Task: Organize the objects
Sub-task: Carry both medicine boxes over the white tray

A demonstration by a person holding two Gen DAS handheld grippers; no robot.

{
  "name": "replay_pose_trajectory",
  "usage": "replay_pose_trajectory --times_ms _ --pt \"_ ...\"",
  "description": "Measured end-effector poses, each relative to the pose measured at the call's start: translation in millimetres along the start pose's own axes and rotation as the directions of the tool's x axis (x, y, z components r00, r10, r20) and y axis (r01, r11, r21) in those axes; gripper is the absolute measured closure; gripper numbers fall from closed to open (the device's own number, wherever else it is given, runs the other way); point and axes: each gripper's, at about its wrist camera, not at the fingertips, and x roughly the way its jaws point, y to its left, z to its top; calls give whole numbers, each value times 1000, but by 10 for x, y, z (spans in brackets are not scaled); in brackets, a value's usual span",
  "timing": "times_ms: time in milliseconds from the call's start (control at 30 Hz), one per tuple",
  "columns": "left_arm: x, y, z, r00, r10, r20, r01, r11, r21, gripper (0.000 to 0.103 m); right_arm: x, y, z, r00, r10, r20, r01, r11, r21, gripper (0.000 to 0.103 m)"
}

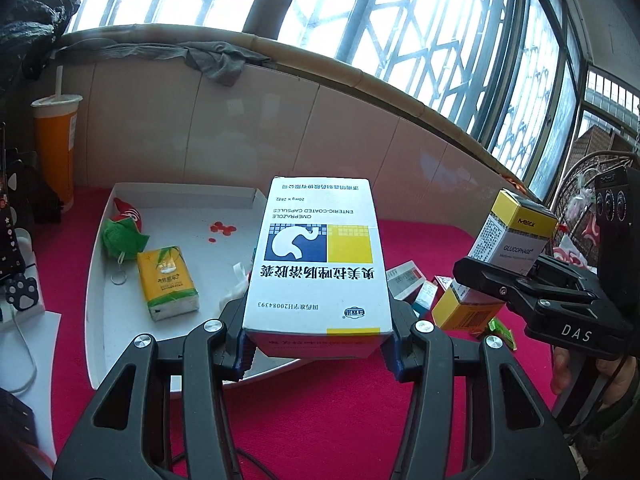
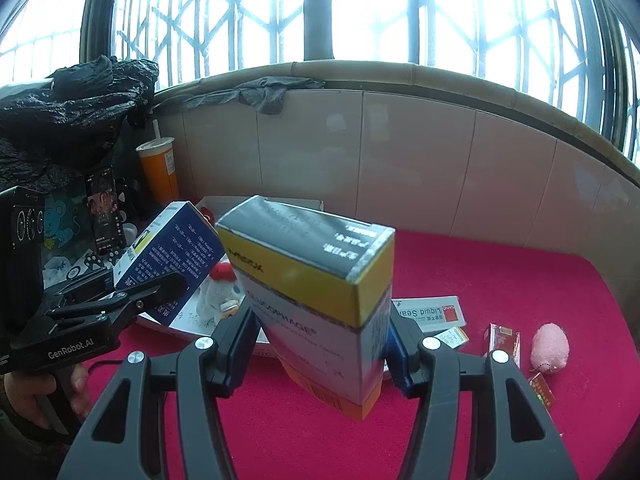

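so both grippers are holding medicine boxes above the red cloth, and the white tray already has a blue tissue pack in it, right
Not quite: the tissue pack in the white tray is yellow, not blue, as the left wrist view shows. The rest holds: the left gripper grips the omeprazole box and the right gripper the Glucophage box.

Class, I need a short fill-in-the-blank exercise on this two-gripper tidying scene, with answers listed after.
1. The left gripper clamps the ____ capsule box.
2. The right gripper holds a yellow-topped box printed ____.
3. The white tray holds a yellow ____ pack.
4. The tablecloth is ____.

Answers: omeprazole; Glucophage; tissue; red
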Motion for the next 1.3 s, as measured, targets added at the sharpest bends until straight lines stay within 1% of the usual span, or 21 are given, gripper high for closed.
replay_pose_trajectory --times_ms 233,433,567,700,767,900,1000,1100,1200,1300 --pt "-11 233 72 999 42 12 -41 998 -46 53 162 127 194 999 43 -2 -43 999 -2 46" --pt "69 445 157 996 87 10 -86 994 -70 53 361 178 388 997 73 -12 -72 997 33 45" --pt "128 641 138 995 101 15 -99 988 -116 53 539 215 511 995 98 -26 -96 993 73 45" --pt "172 813 88 991 131 8 -128 980 -149 53 747 308 580 995 94 -43 -91 994 68 45" --pt "179 850 80 987 159 10 -156 978 -141 53 847 338 612 995 91 -49 -88 994 67 45" --pt "219 880 81 983 183 12 -180 976 -125 53 1040 366 668 994 88 -63 -83 994 78 45" --pt "277 877 114 975 222 10 -220 970 -102 53 1193 392 703 993 89 -81 -82 993 83 45" --pt "338 870 160 972 235 12 -233 968 -90 53 1351 426 733 992 84 -99 -76 994 82 45" --pt "410 851 188 963 270 8 -269 961 -64 53 1494 456 783 992 79 -103 -70 994 88 45" --pt "465 868 199 961 276 0 -275 959 -67 53 1643 500 830 990 79 -119 -69 993 91 45"
